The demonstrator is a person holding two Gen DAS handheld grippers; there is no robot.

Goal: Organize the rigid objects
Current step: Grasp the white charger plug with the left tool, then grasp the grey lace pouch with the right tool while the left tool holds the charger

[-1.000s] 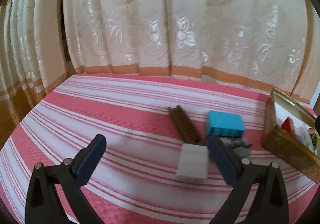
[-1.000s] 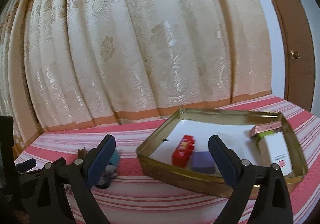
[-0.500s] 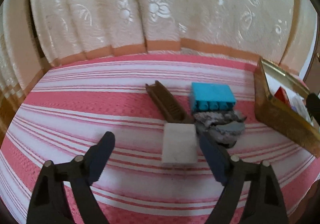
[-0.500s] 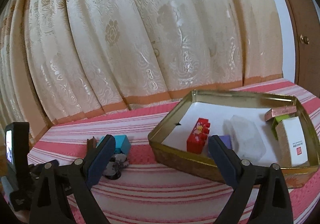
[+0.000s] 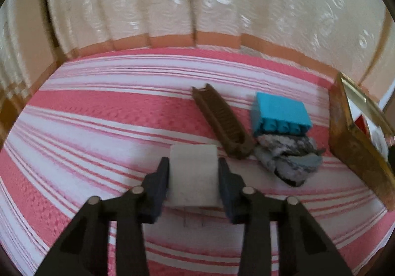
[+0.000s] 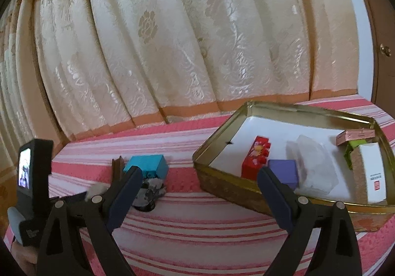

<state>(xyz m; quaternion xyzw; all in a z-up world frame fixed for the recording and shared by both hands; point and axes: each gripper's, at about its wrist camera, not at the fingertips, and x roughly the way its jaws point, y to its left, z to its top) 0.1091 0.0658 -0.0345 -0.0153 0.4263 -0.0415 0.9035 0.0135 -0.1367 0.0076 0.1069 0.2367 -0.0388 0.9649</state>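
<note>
A white block (image 5: 193,172) lies on the pink striped cloth, and my left gripper (image 5: 193,161) is closing on it, with both pads against its sides. Just beyond lie a brown comb-like piece (image 5: 222,120), a blue brick (image 5: 281,113) and a grey mottled lump (image 5: 288,157). The gold tin tray (image 5: 355,142) stands at the right. In the right wrist view my right gripper (image 6: 200,174) hangs open above the cloth with nothing between its fingers, in front of the tray's near corner (image 6: 222,184). The blue brick (image 6: 148,165) sits behind its left finger.
The tray holds a red brick (image 6: 256,157), a purple cube (image 6: 284,172), a clear chunk (image 6: 313,165), a white box (image 6: 372,177) and a pink box (image 6: 355,135). A cream curtain (image 6: 197,41) hangs behind the table. The left gripper's body with its small screen (image 6: 32,177) is at the left.
My left gripper has come down and forward over the white block and its jaws have narrowed from wide apart onto the block's sides. The right gripper's view has tilted slightly; it stays open.
</note>
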